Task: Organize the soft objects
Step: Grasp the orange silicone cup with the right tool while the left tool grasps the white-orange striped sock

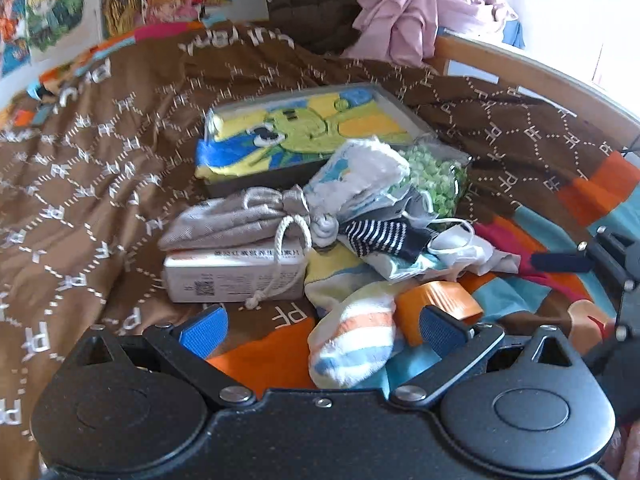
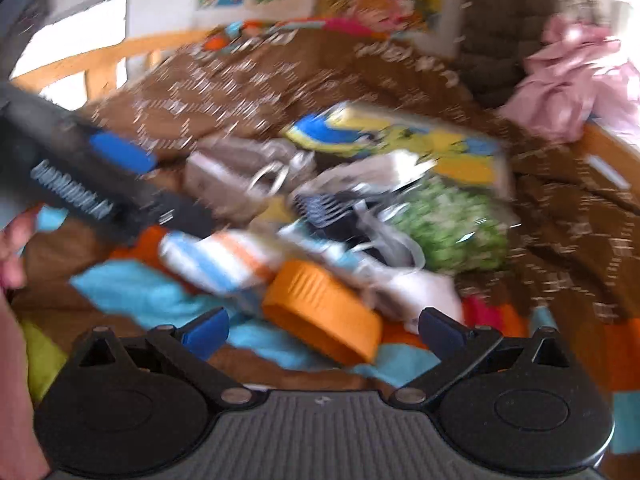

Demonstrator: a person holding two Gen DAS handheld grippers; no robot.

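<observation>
We see our left gripper [image 1: 320, 326] with its blue-padded fingers spread wide, gripping nothing; the orange-, white- and blue-striped fuzzy sock [image 1: 352, 344] lies between them on the brown patterned bedspread [image 1: 100, 152]; just beside the sock, toward the right finger, sits an orange roll of tape [image 1: 440, 308]. Behind these we find a loose heap: a grey drawstring cloth pouch [image 1: 232, 220] resting on a white printed carton [image 1: 236, 276], a navy-and-white striped cloth [image 1: 380, 236], a white and pale-blue fluffy cloth [image 1: 360, 176], and a clear bag of green pellets [image 1: 436, 184]; at the back lies a flat grey box holding a yellow, green and blue cartoon towel [image 1: 304, 132]. A crumpled pink garment [image 1: 412, 8] sits at the head of the bed.

Our right gripper [image 2: 322, 334] is likewise wide open and empty, though its view is heavily blurred; the orange tape roll [image 2: 324, 312] lies just ahead of it, the striped sock [image 2: 224, 260] beyond, and the left gripper's black body enters from the left above the sock.
</observation>
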